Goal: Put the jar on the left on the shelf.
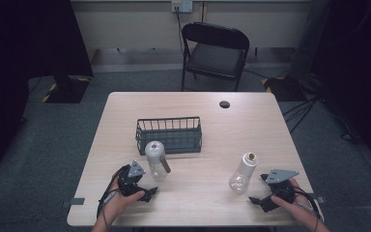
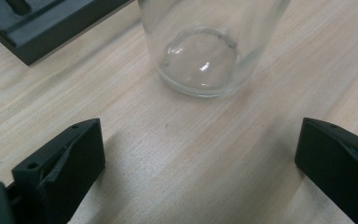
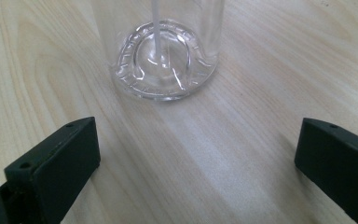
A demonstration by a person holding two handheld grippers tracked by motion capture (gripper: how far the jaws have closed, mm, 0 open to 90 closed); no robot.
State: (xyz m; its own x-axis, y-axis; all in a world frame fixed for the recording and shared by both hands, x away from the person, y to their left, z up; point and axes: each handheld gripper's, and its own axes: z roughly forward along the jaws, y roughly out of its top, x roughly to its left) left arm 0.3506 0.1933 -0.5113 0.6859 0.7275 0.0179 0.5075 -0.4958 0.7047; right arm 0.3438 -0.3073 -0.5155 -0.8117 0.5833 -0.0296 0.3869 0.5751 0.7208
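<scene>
Two clear bottles stand upright on the wooden table (image 1: 198,111). The left bottle (image 1: 156,160) has a rounded pale cap and a dark spout. My left gripper (image 1: 146,186) sits open just in front of it. In the left gripper view its glass base (image 2: 200,60) stands a little beyond the wide-apart jaws of the gripper (image 2: 196,163), untouched. The right bottle (image 1: 244,173) has a narrow neck with a tan top. My right gripper (image 1: 258,189) is open close to its right. The right gripper view shows that base (image 3: 163,65), with a thin white tube inside, ahead of the open gripper (image 3: 196,163).
A dark wire basket (image 1: 169,134) stands mid-table right behind the left bottle; its corner (image 2: 37,28) appears in the left gripper view. A black round cable hole (image 1: 224,104) marks the far side of the table. A black folding chair (image 1: 215,50) stands beyond the table.
</scene>
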